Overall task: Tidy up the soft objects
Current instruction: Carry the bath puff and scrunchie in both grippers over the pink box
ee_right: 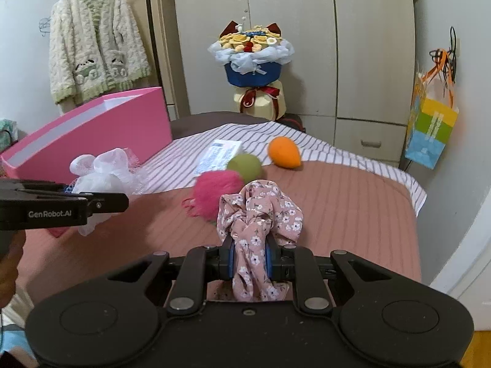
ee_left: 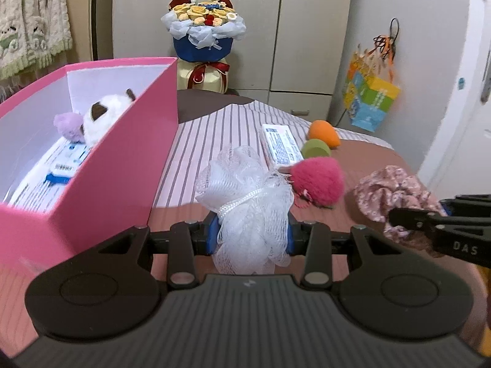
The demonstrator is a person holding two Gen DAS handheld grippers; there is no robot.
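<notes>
My left gripper (ee_left: 250, 234) is shut on a white mesh bath pouf (ee_left: 245, 196), held above the bed just right of the pink box (ee_left: 116, 165). Inside the box lie a white plush with brown ears (ee_left: 101, 116), a purple pom-pom (ee_left: 69, 124) and flat packets. My right gripper (ee_right: 250, 259) is shut on a pink floral scrunchie (ee_right: 259, 211), lifted over the brown bedspread. On the bed lie a magenta pom-pom (ee_left: 319, 181), a green sponge (ee_left: 316, 148), an orange sponge (ee_left: 323, 133) and a white packet (ee_left: 280, 145).
A flower bouquet (ee_left: 204, 30) stands at the head of the bed before grey wardrobes. A knitted cardigan (ee_right: 98, 43) hangs at left. A colourful paper bag (ee_right: 431, 128) hangs on the right wall. The striped sheet (ee_right: 196, 150) covers the far part of the bed.
</notes>
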